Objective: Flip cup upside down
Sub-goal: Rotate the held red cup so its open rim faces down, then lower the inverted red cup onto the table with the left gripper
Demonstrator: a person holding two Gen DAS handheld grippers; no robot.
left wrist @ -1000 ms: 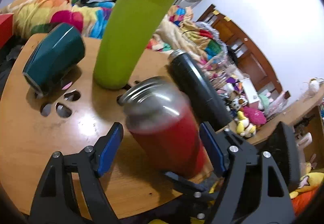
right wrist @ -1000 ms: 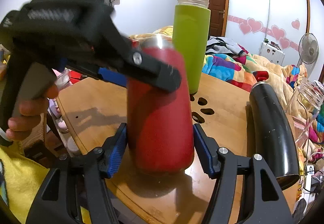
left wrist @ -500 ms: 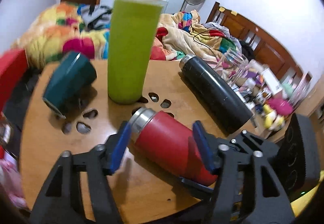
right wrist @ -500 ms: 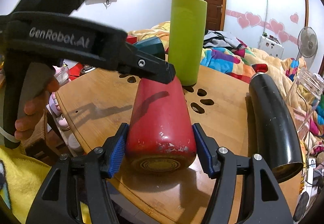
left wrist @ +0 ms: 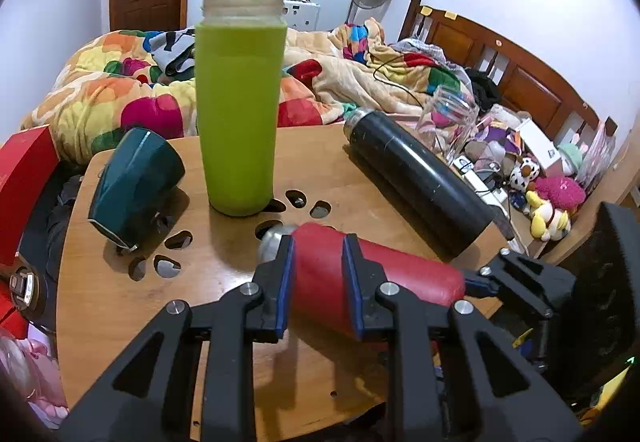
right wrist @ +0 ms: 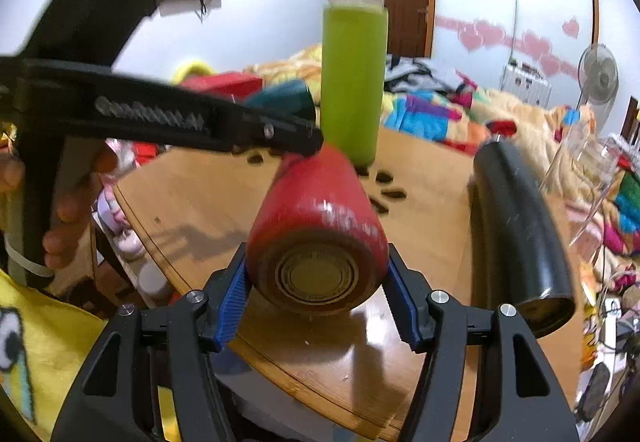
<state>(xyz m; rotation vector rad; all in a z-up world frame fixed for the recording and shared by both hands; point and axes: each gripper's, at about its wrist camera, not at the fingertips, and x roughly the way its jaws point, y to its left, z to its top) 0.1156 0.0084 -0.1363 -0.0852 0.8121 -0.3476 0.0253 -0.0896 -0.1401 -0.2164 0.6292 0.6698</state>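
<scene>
The red cup (left wrist: 384, 282) with a steel mouth lies tilted on its side over the round wooden table (left wrist: 120, 306). My left gripper (left wrist: 318, 282) is shut on the cup's body near the mouth end. My right gripper (right wrist: 316, 282) is shut on the cup's base end (right wrist: 316, 274), whose round bottom faces the right wrist camera. The left gripper's arm crosses the right wrist view above the cup.
A tall green bottle (left wrist: 240, 110) stands upright behind the cup. A dark teal cup (left wrist: 134, 184) lies on its side at the left. A black flask (left wrist: 416, 180) lies at the right. A clear glass (left wrist: 450, 118) stands past the table's far right edge.
The red cup has gone from upright to lying nearly horizontal, mouth end away from the right gripper. My left gripper has closed onto its body; the right gripper has stayed shut on the base.
</scene>
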